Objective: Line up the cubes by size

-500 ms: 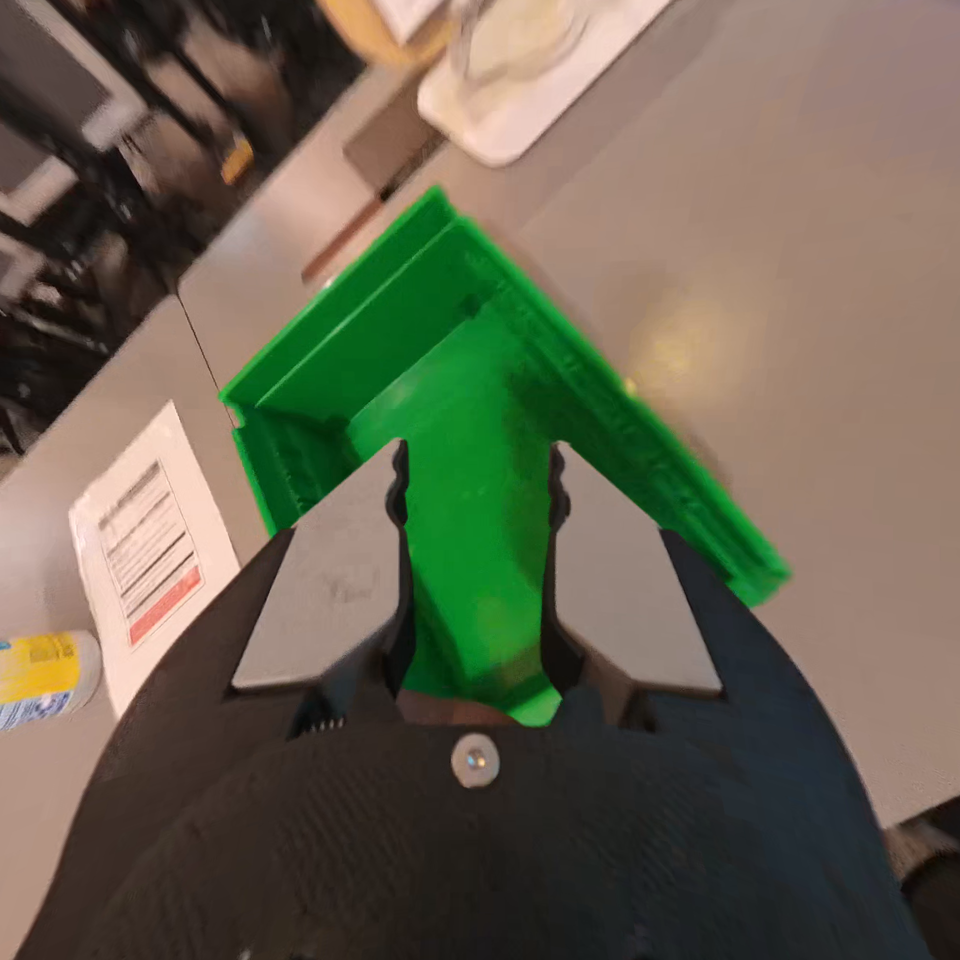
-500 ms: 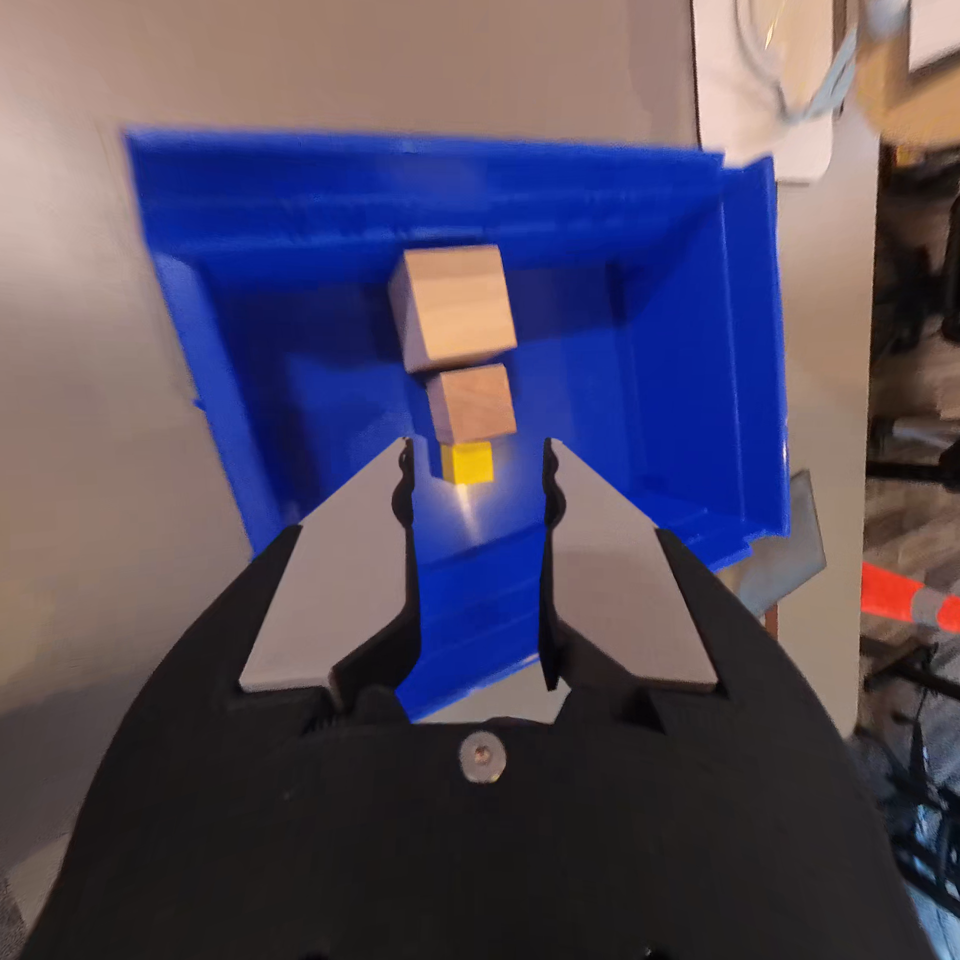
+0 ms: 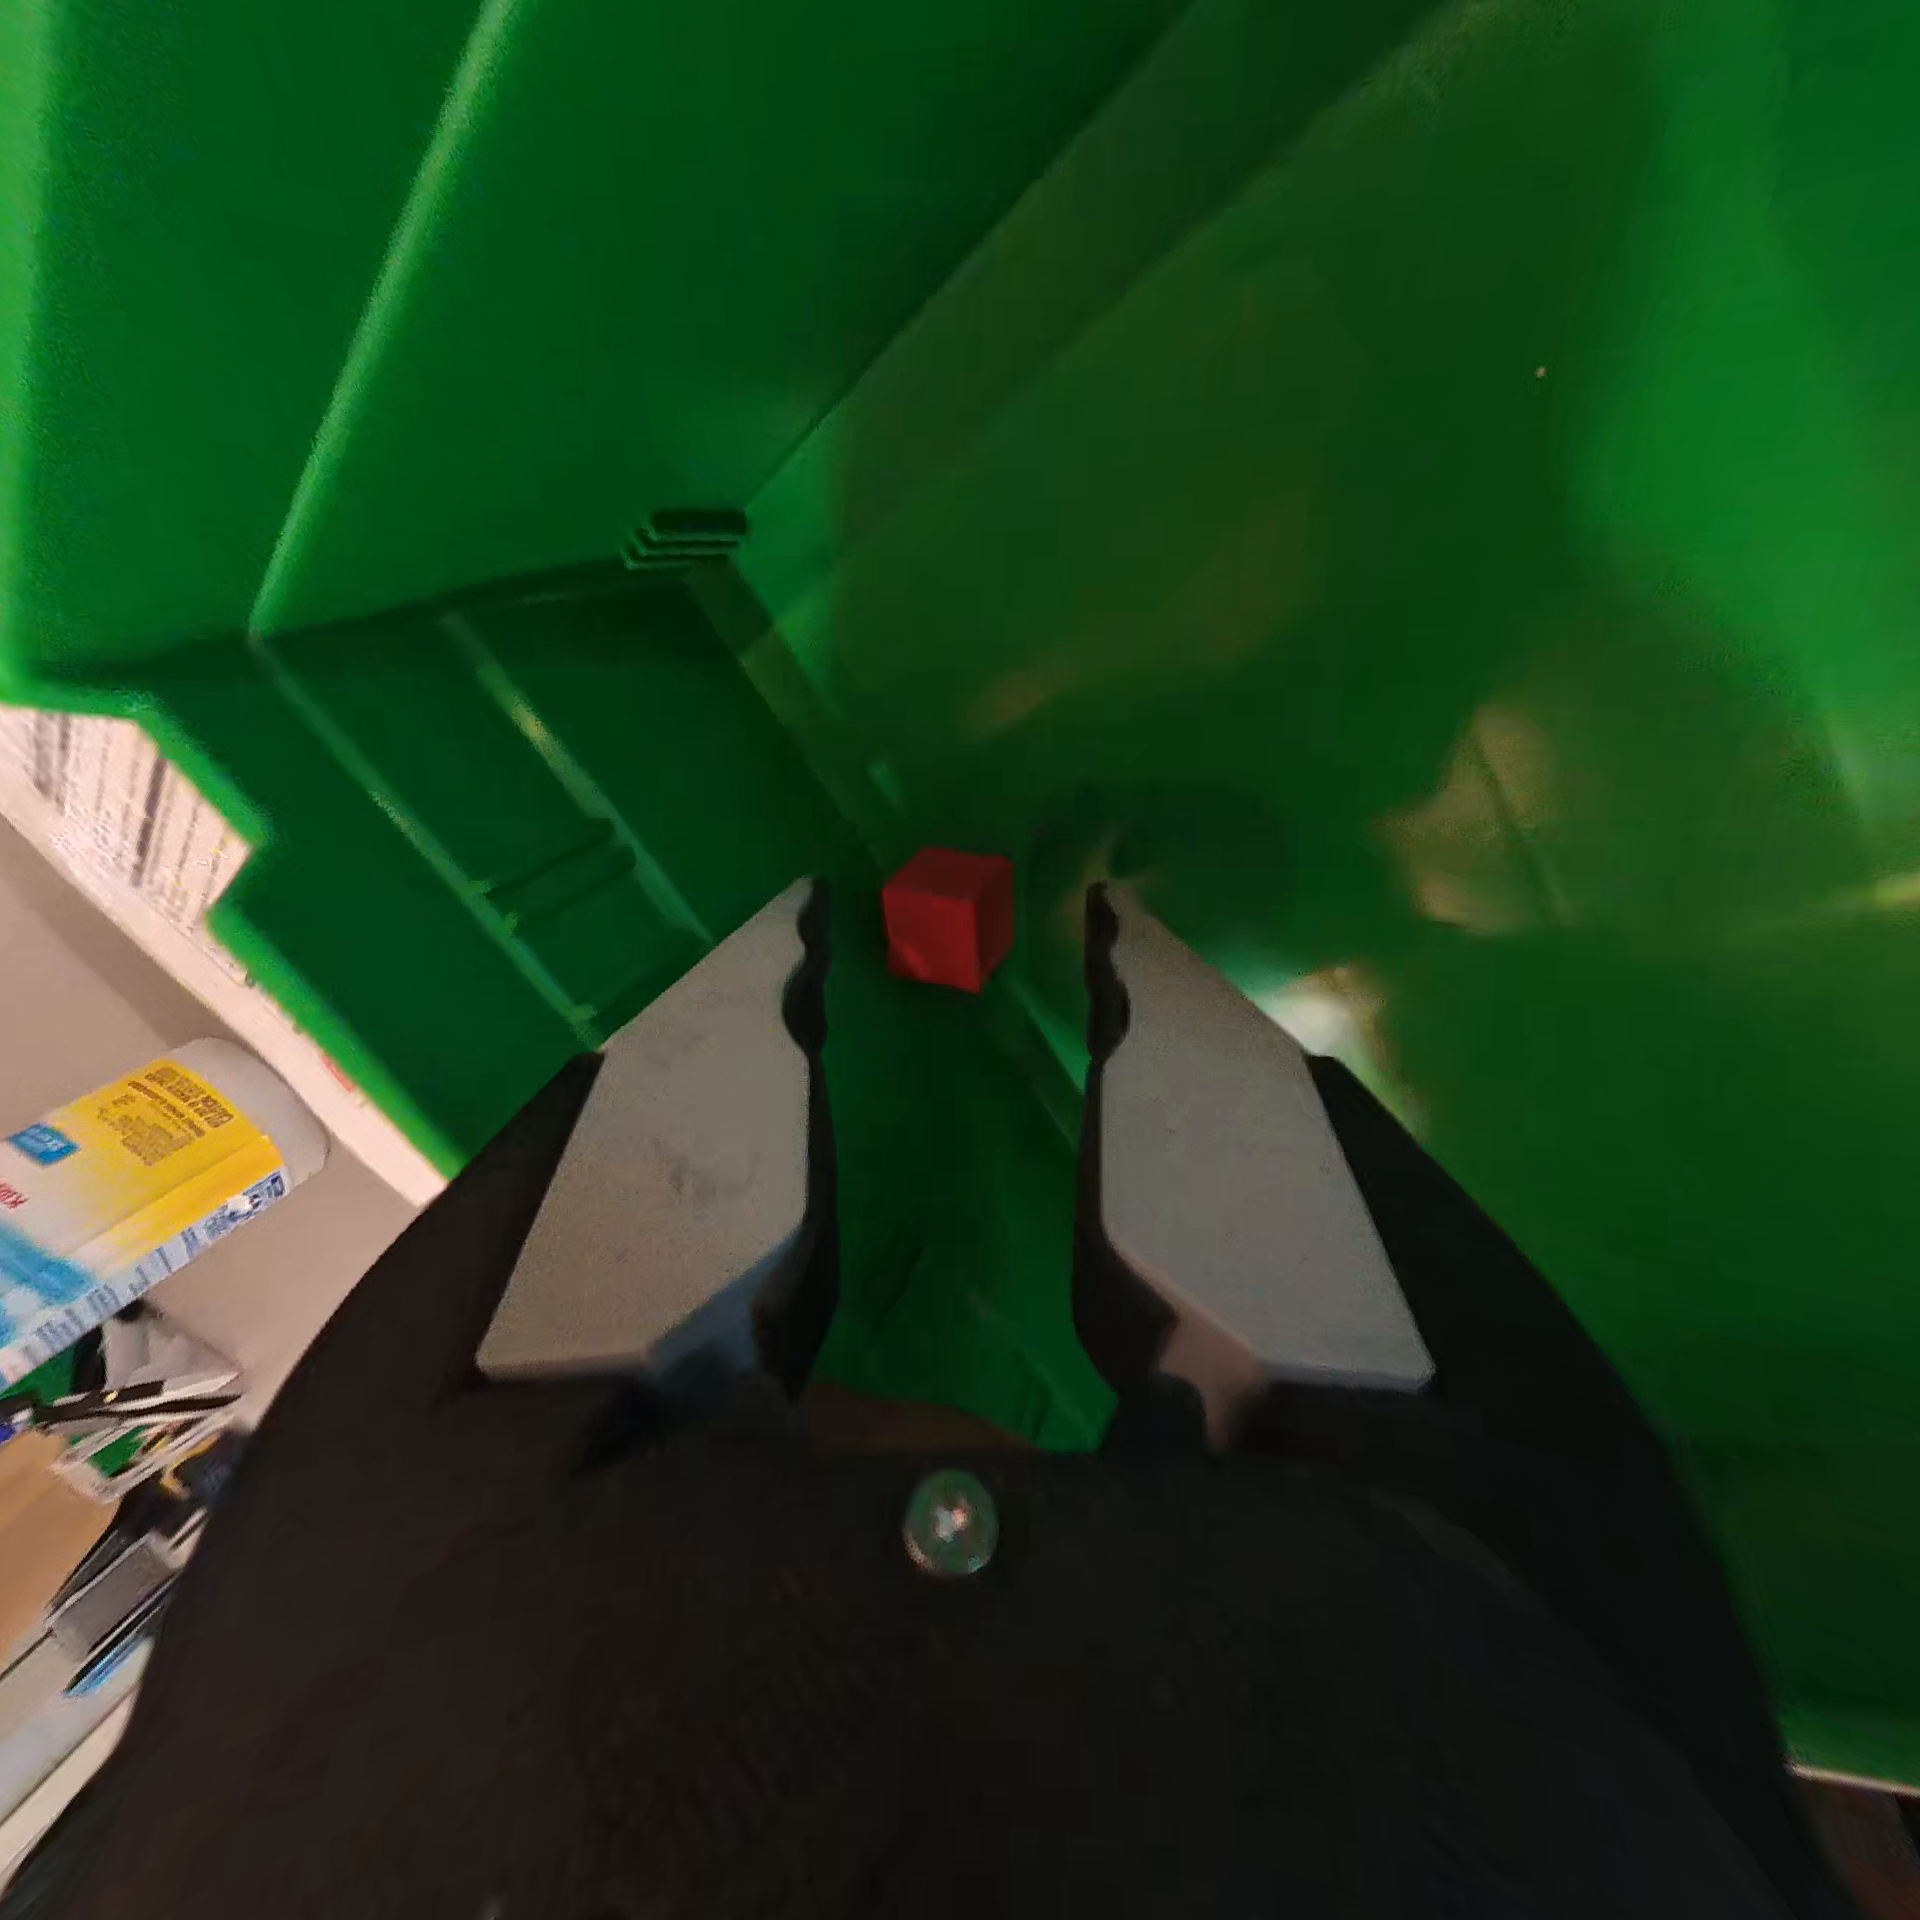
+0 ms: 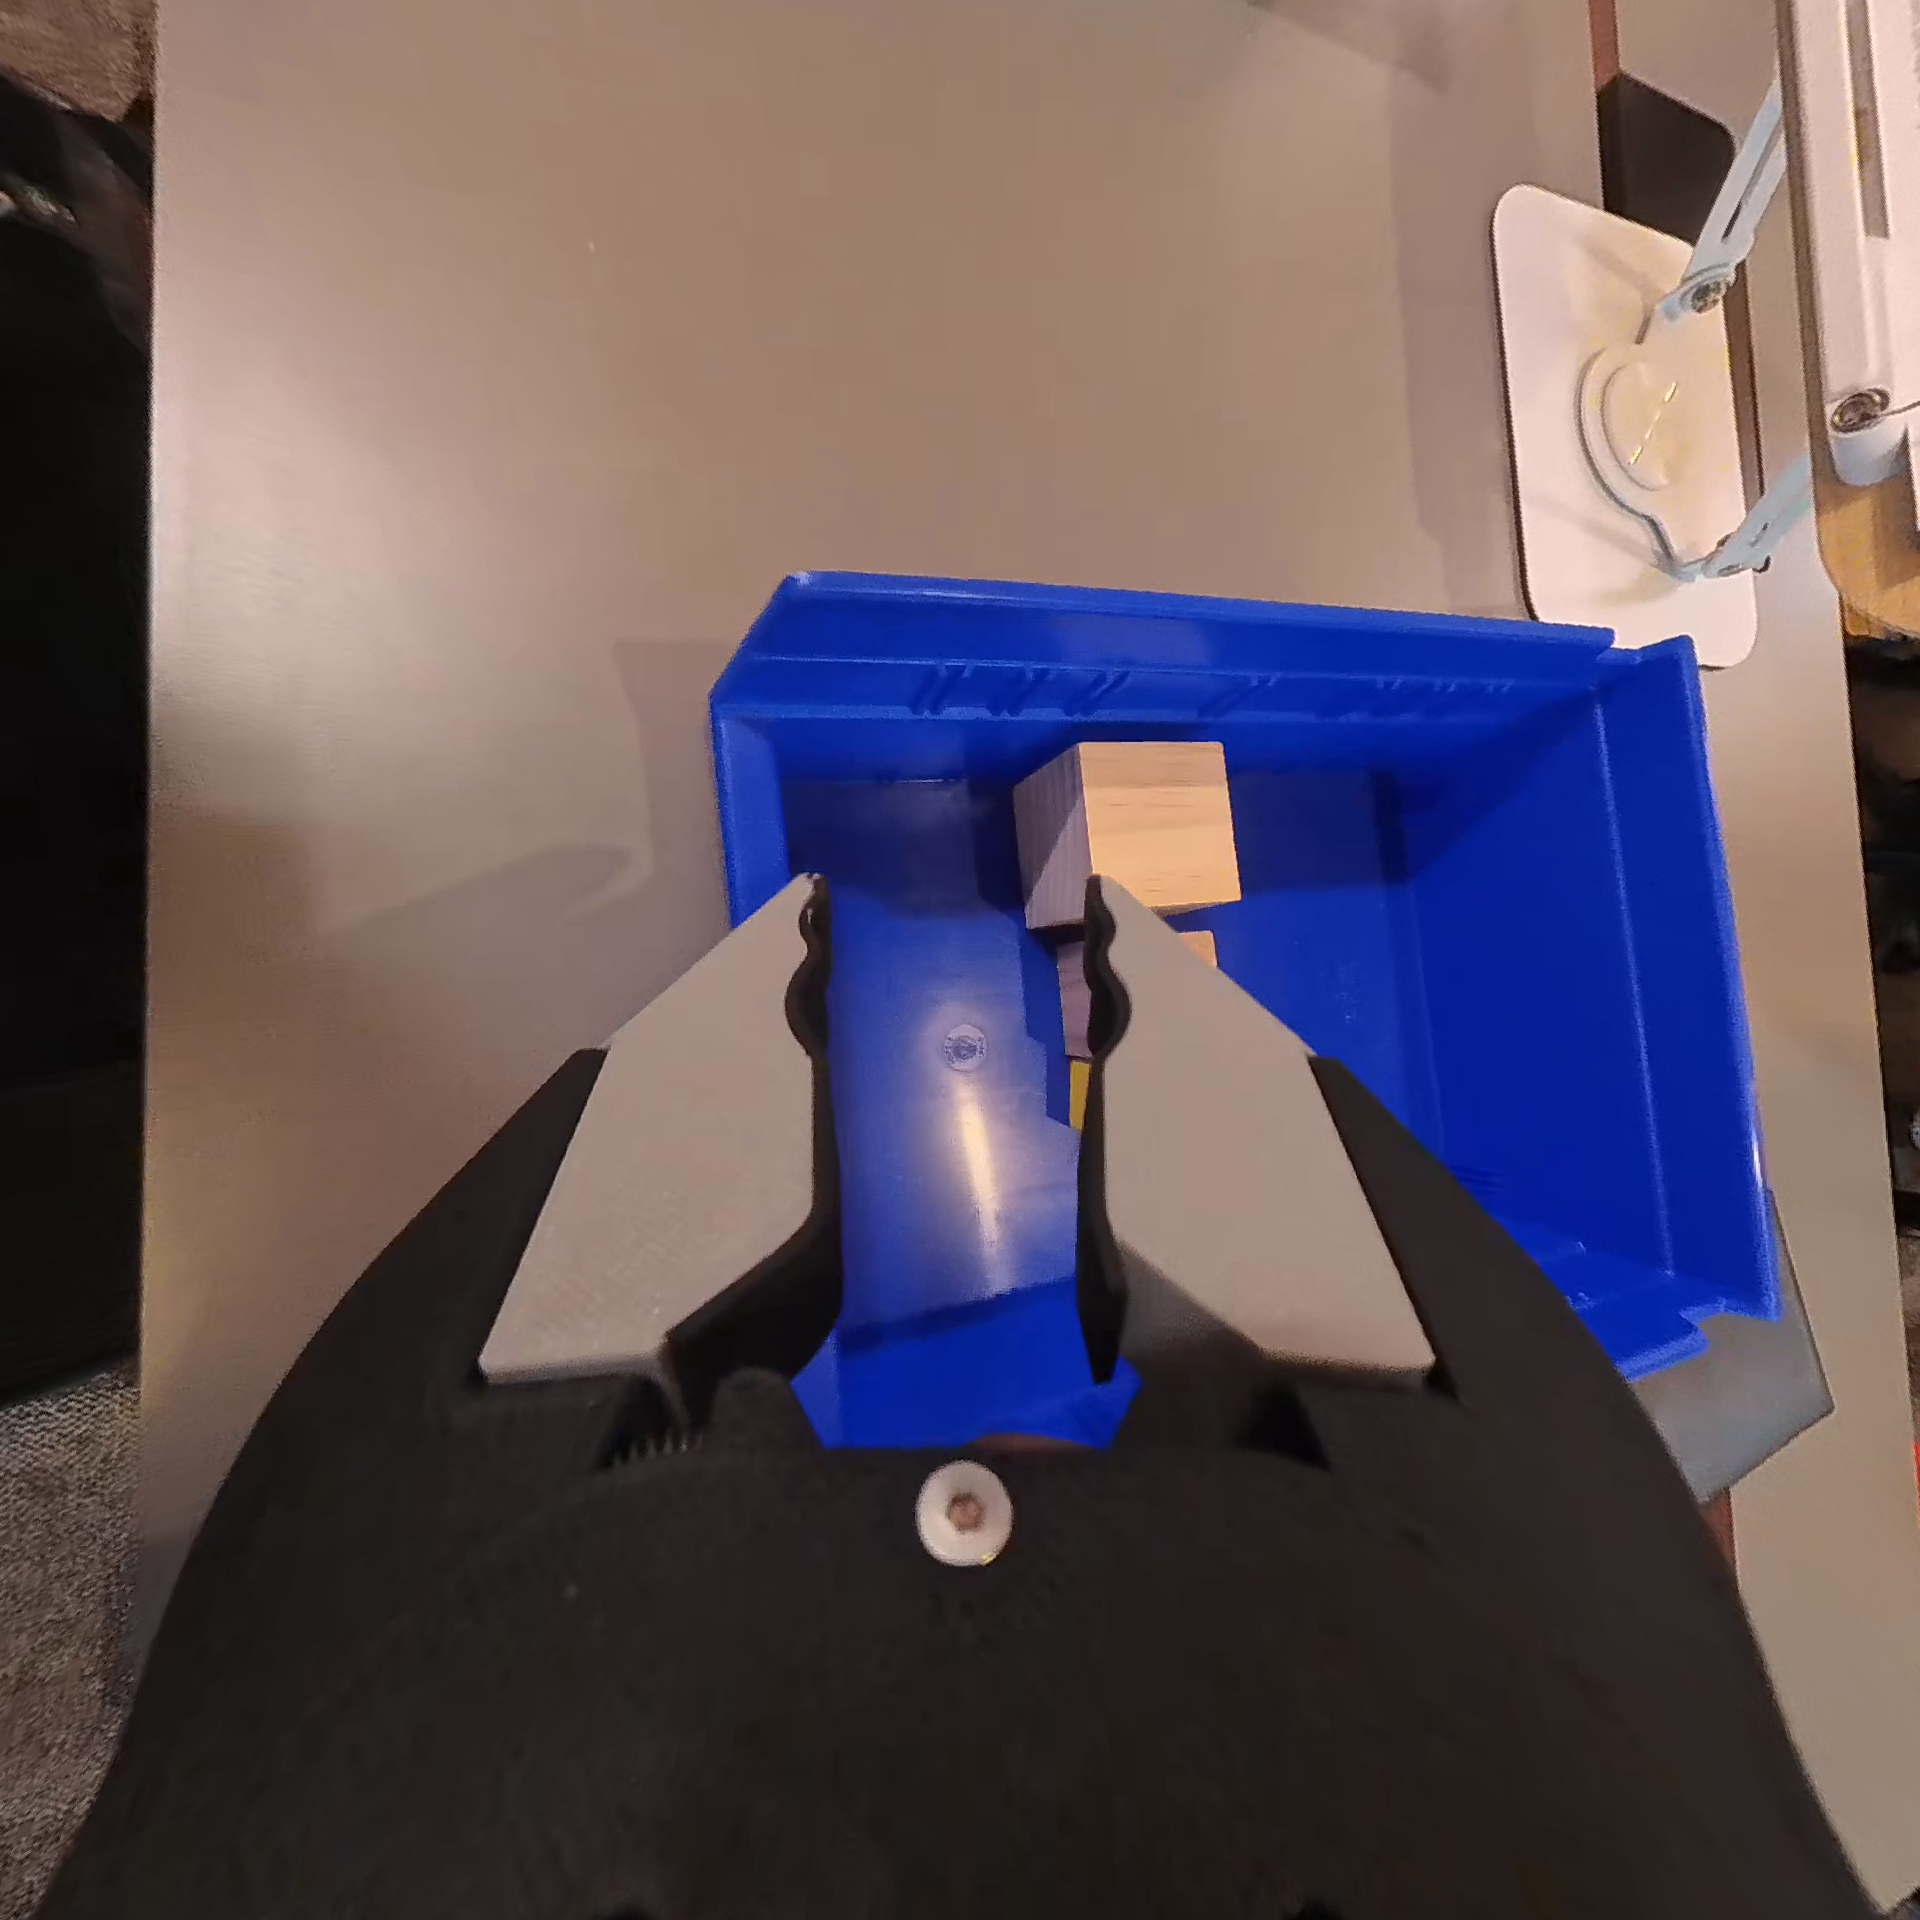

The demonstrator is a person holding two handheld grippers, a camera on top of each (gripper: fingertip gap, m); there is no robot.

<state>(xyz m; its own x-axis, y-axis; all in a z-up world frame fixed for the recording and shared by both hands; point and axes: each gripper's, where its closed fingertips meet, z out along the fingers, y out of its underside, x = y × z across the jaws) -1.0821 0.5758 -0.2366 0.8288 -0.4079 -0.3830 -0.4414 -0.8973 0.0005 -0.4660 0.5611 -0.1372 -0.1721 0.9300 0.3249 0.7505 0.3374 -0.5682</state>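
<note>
In the left wrist view my left gripper point(image 3: 951, 904) is open, low inside a green bin point(image 3: 644, 312). A small red cube point(image 3: 948, 916) sits on the bin floor just ahead, between the fingertips and apart from them. In the right wrist view my right gripper point(image 4: 951, 899) is open and empty above a blue bin point(image 4: 1507, 987). In that bin a large wooden cube point(image 4: 1153, 821), a smaller wooden cube point(image 4: 1070, 987) and a small yellow cube point(image 4: 1077, 1091) stand in a row; the right finger hides most of the last two.
A yellow-and-blue labelled container point(image 3: 135, 1174) and a white paper sheet point(image 3: 114, 810) lie left of the green bin. A white pad with a clear glass point(image 4: 1621, 416) sits at the table's far right. Bare grey table point(image 4: 727, 364) lies beyond and left of the blue bin.
My left gripper has dropped deep into the green bin, and the red cube has come into view. My right gripper has pulled back and left, so the cube row now sits behind its right finger.
</note>
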